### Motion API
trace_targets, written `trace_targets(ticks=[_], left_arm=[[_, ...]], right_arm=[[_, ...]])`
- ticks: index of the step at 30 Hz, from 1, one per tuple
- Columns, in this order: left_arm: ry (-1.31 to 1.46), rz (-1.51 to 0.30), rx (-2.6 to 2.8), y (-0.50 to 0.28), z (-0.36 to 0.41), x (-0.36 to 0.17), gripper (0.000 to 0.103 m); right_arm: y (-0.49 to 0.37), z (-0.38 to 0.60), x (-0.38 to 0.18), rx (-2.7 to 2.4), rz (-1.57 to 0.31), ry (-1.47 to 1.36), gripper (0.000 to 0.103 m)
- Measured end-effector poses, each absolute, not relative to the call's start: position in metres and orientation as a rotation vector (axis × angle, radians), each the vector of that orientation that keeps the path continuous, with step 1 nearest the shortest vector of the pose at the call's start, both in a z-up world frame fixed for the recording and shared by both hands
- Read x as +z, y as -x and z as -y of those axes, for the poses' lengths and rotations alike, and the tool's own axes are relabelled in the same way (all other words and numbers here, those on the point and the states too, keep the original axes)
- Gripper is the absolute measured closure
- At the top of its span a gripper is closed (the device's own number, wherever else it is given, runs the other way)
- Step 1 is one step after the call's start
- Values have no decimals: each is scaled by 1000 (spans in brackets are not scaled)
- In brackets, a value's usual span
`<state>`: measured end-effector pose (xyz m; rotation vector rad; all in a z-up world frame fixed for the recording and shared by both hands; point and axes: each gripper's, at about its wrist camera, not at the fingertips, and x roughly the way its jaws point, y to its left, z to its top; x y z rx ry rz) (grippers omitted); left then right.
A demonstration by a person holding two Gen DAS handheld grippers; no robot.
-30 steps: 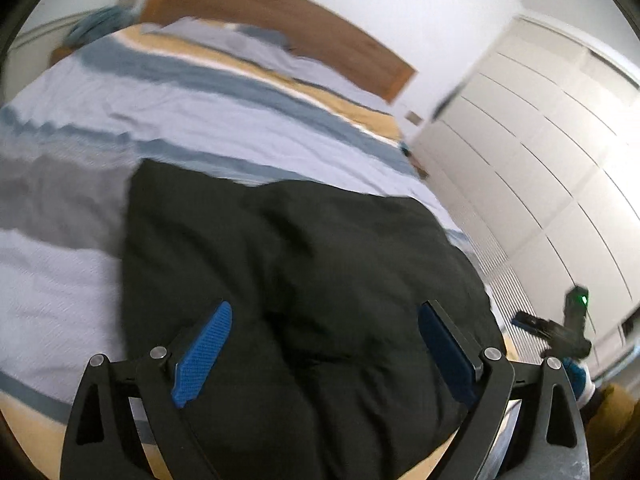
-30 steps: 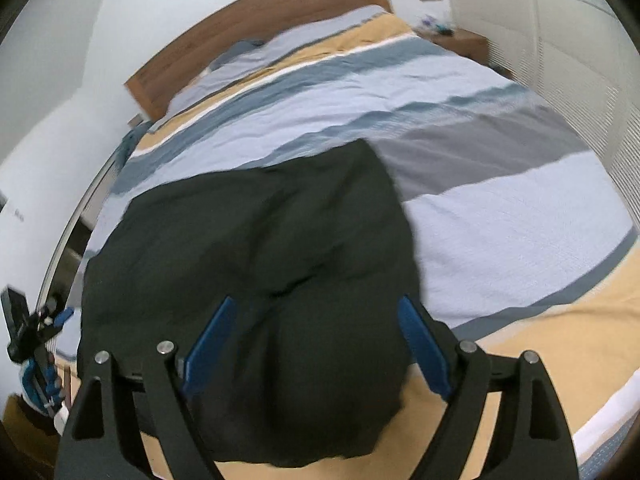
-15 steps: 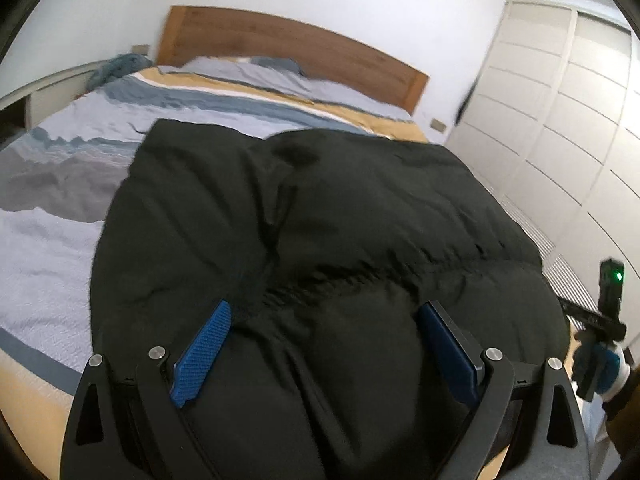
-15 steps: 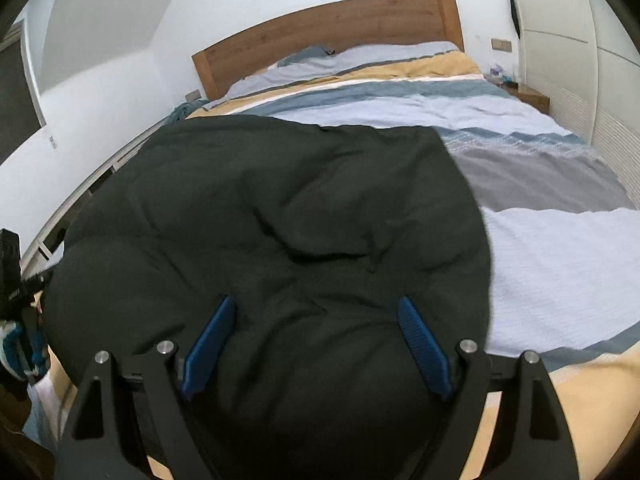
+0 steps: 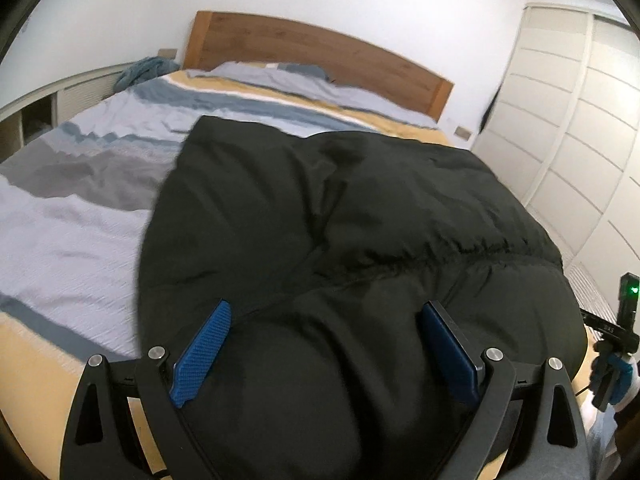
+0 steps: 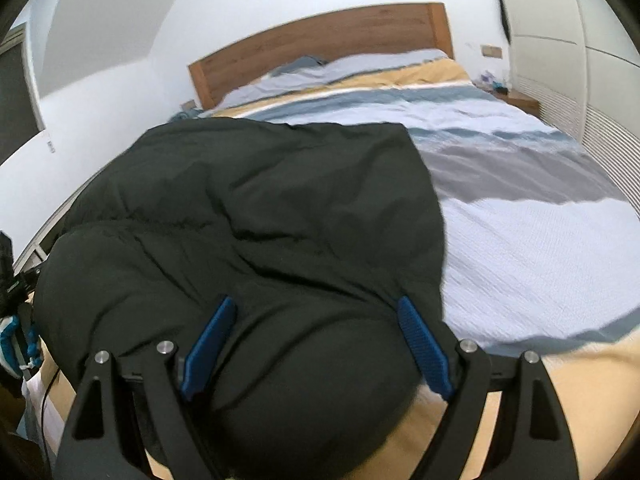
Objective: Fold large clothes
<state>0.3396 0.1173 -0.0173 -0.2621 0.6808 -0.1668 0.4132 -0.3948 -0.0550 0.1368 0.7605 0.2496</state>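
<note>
A large black padded garment (image 5: pixel 340 240) lies spread over the foot end of a striped bed; it also shows in the right wrist view (image 6: pixel 248 220). My left gripper (image 5: pixel 326 316) is open, its blue pads either side of the garment's puffy near edge. My right gripper (image 6: pixel 316 312) is open too, with the garment's near right part bulging between its blue pads. Neither is clamped on the cloth. The right gripper's body shows at the left view's right edge (image 5: pixel 624 320).
The bed (image 5: pixel 80 208) has a blue, grey and yellow striped cover (image 6: pixel 540 240) and a wooden headboard (image 5: pixel 320 52). White wardrobe doors (image 5: pixel 580 120) stand along the right. A nightstand (image 6: pixel 520 100) sits by the headboard.
Both grippers have dropped low and come close to the garment's near edge; the view changed from looking down on the bed to looking along it. The right gripper's jaws are slightly narrower.
</note>
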Motion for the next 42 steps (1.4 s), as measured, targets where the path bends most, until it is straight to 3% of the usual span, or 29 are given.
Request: trace_targets(ticks=[10,22,42], left_arm=[[193,-671,-60,-267,-117,34,4],[98,-620,-16,-134,-65,78,1],[-38,-497,129,-58,-6,102,1]], right_arm=[[-369,374,-19,137,-781,-97,20],[-243,320,18,197,-789,-140,19],[-154,295,34,127,-735,-89,19]])
